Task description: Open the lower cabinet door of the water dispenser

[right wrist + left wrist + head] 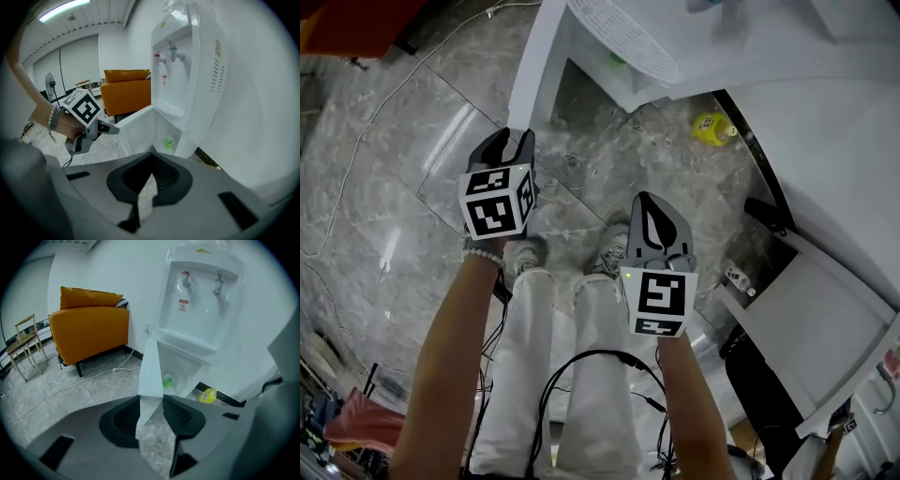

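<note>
The water dispenser [197,310] stands white against the wall. Its lower cabinet door [151,366], a plain white panel, is swung wide out over the grey marble floor [93,392] and appears edge-on in the left gripper view. The left gripper [151,401] has its jaws part-way apart with the door's free edge between them, and the pads seem to touch it on both sides. Inside the open compartment stands a small green cup [168,380]. A yellow bottle [207,395] sits on the floor just beside the dispenser's base. The right gripper [152,161] hangs near, apart from the door, its jaws closed together on nothing.
</note>
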A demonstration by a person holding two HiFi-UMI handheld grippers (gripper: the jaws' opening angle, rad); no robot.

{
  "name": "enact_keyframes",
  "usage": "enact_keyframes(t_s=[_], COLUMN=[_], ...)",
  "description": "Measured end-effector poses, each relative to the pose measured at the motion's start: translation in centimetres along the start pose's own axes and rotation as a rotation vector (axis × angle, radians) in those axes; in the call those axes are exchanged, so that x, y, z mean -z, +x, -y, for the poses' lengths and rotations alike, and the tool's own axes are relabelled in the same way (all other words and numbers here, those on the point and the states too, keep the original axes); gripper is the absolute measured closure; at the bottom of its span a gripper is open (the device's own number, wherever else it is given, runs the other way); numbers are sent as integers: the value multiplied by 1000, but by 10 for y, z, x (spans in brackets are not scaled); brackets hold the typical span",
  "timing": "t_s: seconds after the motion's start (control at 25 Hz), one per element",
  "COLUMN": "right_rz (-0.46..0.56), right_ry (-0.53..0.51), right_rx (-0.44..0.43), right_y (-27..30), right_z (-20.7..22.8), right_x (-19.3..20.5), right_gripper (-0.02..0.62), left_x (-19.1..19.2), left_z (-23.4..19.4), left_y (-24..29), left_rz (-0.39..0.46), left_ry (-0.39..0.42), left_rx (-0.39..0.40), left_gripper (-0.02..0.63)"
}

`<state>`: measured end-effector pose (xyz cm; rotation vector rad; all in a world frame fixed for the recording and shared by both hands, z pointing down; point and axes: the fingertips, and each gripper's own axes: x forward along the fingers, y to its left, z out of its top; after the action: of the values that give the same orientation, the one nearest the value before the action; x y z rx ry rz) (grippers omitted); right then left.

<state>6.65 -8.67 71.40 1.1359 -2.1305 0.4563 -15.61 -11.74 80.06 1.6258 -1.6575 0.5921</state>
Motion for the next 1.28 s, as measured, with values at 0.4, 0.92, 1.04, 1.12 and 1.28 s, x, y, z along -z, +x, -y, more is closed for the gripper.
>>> enact_keyframes(t_s=[0.4, 0.92, 1.04, 1.12, 1.28], right_rz=[-25, -37, -40, -44, -44], right_ry=[-7, -12, -8, -8, 15], right_rx=[26, 64, 68, 71, 74], right_y=[1, -1, -1, -1, -3], right_z=[-14, -8, -10, -11, -14], right_x=[1, 1, 3, 5, 3], right_gripper=[592, 592, 592, 592, 592], left_x=[-15, -40, -44, -44, -35], left_z=[-62, -122, -131, -132, -129], left_y=[-2, 9, 10, 9, -4], left_rz=[29, 44, 50, 55, 58], left_ry=[18, 23, 3, -14, -16], left_rx=[-63, -177, -196, -191, -190], left_gripper=[465, 474, 474, 472, 465])
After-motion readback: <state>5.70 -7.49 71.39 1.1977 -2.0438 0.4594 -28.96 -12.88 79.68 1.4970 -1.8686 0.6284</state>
